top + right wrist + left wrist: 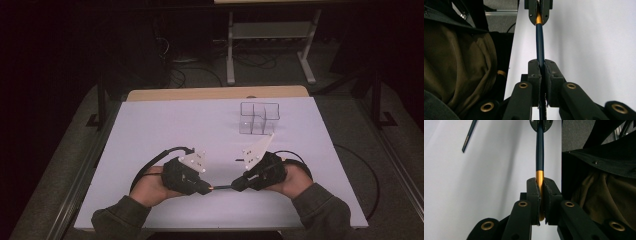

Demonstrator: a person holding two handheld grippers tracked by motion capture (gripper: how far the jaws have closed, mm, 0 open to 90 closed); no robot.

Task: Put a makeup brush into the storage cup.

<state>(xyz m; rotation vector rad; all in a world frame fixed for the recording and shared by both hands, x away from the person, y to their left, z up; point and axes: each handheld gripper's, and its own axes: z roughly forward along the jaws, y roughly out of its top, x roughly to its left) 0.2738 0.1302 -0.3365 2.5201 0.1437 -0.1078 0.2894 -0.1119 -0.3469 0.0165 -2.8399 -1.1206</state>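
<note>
Pen [223,187] hangs level above the table [165,130], left claw [209,189] pinching its gold end, right claw [236,186] pinching its dark barrel.

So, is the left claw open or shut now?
Shut on the pen: the left claw has both pads pressing the pen's gold end, with no gap visible.

- bare white table top [165,130] across the left and middle, open to pass over.
- clear divided box [257,118] upright at the far right, just beyond the right gripper [239,184], blocking a straight push forward there.
- dark pen [224,187] bridging the gap to the left gripper [204,189], barring passage between them.
- second dark pen [469,135] loose on the table.
</note>
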